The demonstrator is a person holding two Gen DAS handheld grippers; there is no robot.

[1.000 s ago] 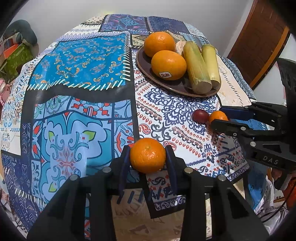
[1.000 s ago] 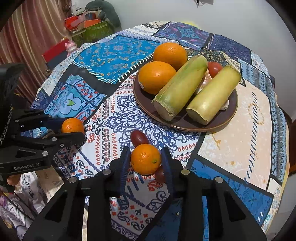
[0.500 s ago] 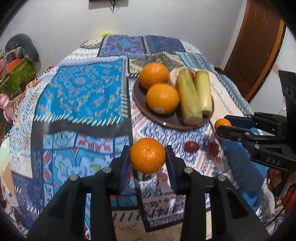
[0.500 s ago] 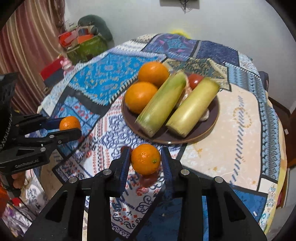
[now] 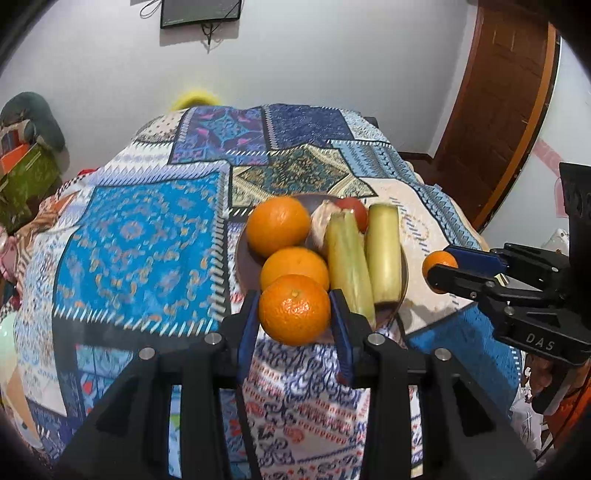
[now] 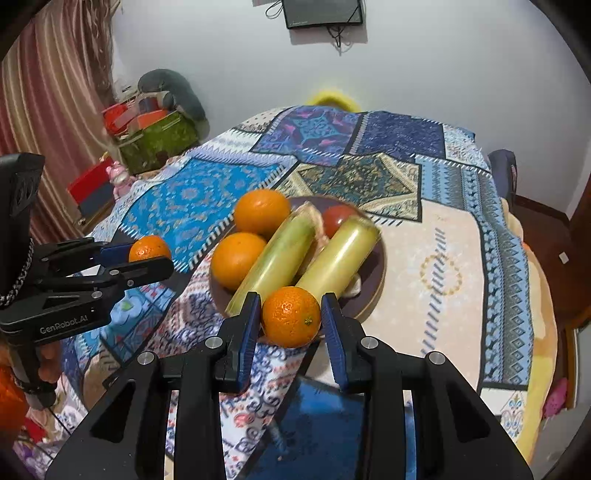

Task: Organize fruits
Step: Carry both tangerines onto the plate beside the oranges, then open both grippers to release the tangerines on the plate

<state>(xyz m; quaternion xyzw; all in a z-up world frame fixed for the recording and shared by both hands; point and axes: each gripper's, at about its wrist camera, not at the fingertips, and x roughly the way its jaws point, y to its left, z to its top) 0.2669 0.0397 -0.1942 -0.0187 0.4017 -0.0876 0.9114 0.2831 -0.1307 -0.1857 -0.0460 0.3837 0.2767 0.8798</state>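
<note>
My left gripper (image 5: 294, 314) is shut on a small mandarin (image 5: 294, 309), held above the table just in front of the brown plate (image 5: 243, 266). My right gripper (image 6: 290, 319) is shut on another mandarin (image 6: 291, 316), held above the plate's near rim (image 6: 376, 273). The plate holds two large oranges (image 6: 262, 211), two green-yellow stalks (image 6: 338, 254), a red fruit (image 6: 338, 218) and a pale piece. Each gripper shows in the other's view: the right one (image 5: 441, 266) at right, the left one (image 6: 149, 254) at left.
The table wears a patchwork blue cloth (image 5: 147, 236). A wooden door (image 5: 495, 110) stands at right. Boxes and bags (image 6: 155, 129) sit by the curtain at left. A screen (image 6: 323, 13) hangs on the wall.
Both grippers have risen with their mandarins and moved toward the plate. The small dark fruits on the cloth have dropped out of view below the grippers.
</note>
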